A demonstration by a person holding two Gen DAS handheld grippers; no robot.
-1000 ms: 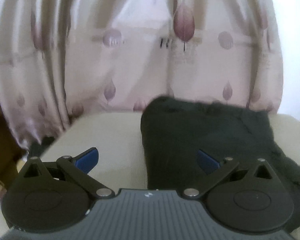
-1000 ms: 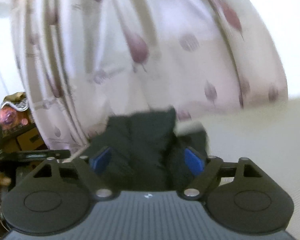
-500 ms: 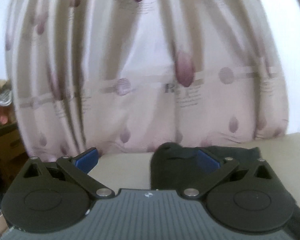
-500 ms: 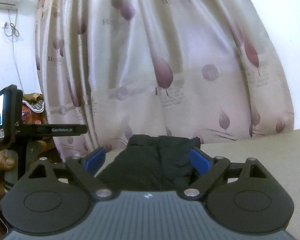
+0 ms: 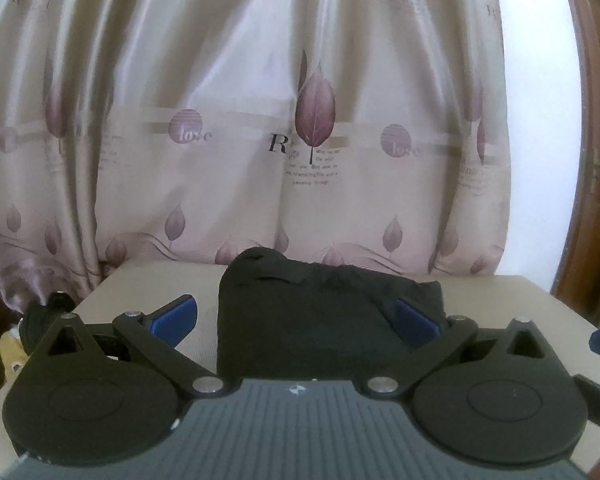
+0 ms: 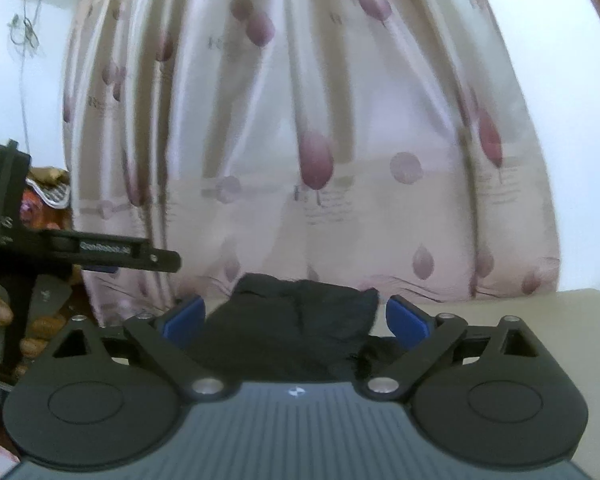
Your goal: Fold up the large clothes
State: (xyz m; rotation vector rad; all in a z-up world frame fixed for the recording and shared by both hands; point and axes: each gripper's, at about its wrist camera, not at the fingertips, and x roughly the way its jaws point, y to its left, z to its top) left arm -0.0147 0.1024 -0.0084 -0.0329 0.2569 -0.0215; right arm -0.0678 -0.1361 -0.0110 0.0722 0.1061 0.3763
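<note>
Pale pink satin curtain [image 5: 236, 128] hung behind, printed with mauve leaves, "love" discs, small text. White wall [image 5: 540, 128] to right, brown wooden door frame [image 5: 596, 152] at edge. Beige worktop [image 5: 500, 296] stood against curtain. Soft daylight through fabric. Clutter [image 6: 48, 196] at left, blurred.

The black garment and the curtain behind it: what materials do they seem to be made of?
Black garment: apparently a soft matte knit or fleece; it reflects no light and its edges look fuzzy. Curtain: probably a smooth satin-like synthetic; its folds carry a soft sheen, with printed leaves.
</note>
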